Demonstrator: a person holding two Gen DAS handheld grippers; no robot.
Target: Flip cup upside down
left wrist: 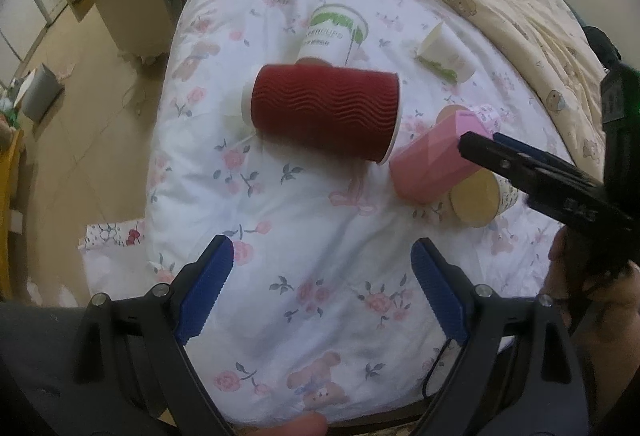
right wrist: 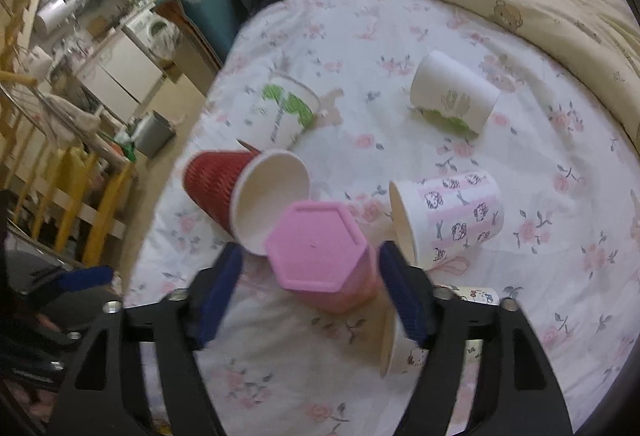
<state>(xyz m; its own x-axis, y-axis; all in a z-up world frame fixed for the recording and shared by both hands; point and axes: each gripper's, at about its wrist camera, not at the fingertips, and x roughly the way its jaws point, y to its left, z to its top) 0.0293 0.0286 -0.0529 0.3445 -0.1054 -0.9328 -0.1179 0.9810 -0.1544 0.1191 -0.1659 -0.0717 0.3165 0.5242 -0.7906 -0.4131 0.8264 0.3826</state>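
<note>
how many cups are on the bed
6: red cup on its side at left; green-print cup behind it; white cup far right; pink cup between the right gripper's fingers; two kitty-print cups beside it. More may be hidden.

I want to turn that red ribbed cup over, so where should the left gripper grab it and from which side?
The red cup lies on its side, mouth to the right. With the open left gripper, come from above and close across the middle of its ribbed wall. The ribs should resist slipping, and mid-body likely crushes less than the rim.
</note>
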